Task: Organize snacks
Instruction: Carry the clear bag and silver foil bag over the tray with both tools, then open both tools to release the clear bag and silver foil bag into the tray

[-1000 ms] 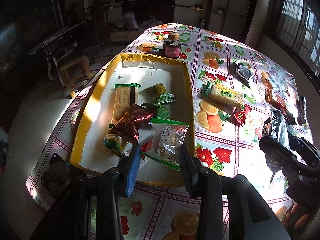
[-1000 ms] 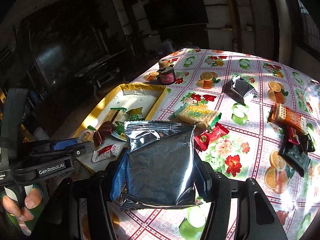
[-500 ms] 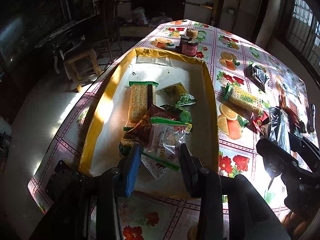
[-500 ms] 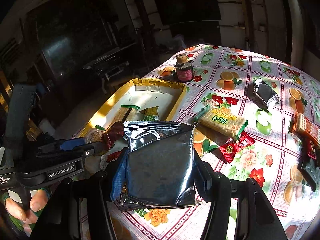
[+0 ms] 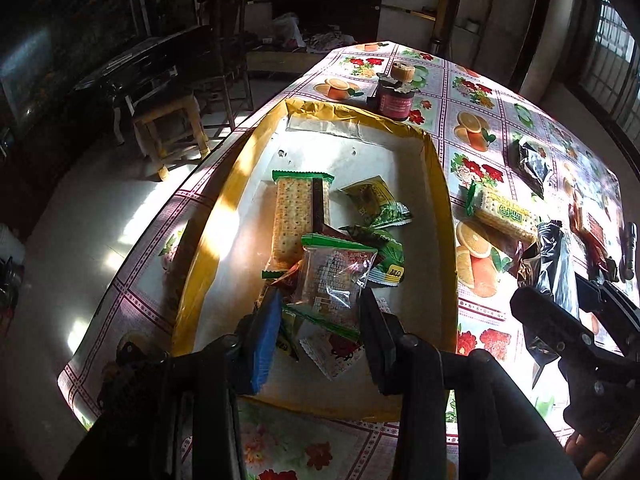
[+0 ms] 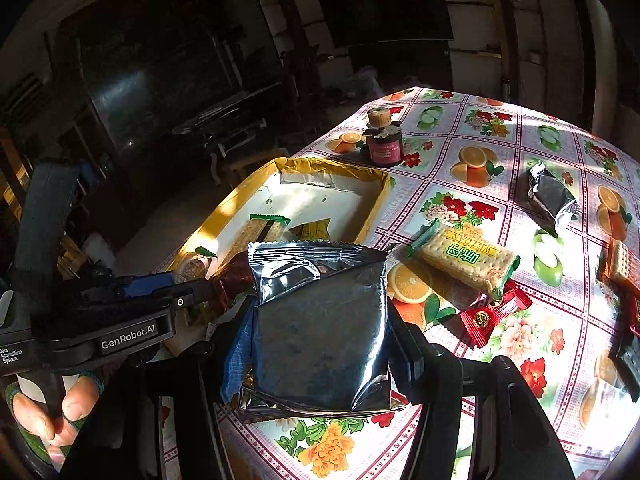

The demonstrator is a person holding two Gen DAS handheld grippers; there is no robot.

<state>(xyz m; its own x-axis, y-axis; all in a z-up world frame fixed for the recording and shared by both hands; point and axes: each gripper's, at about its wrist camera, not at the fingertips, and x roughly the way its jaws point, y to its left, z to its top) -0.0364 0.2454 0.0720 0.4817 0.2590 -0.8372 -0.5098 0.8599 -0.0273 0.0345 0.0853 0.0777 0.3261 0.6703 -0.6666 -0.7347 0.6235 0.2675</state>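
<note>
- Carrying two snacks toward the shallow yellow-rimmed cardboard tray [image 5: 438,184] on the flowered oilcloth worktop [image 6: 472,184].
- Left tongs [image 5: 318,326] pinching a clear cookie packet with green edges [image 5: 334,282], hanging over the tray's near end, above the snacks already inside.
- Right tongs [image 6: 320,346] pinching a flat silver foil pouch [image 6: 320,320], held over the worktop just beside the tray's right rim.
- Next, judging from this: letting the clear packet go into the tray, then bringing the pouch over the rim.
- Remaining outside: yellow-green cracker pack [image 6: 464,262], small red candy wrapper [image 6: 486,318], others.
</note>
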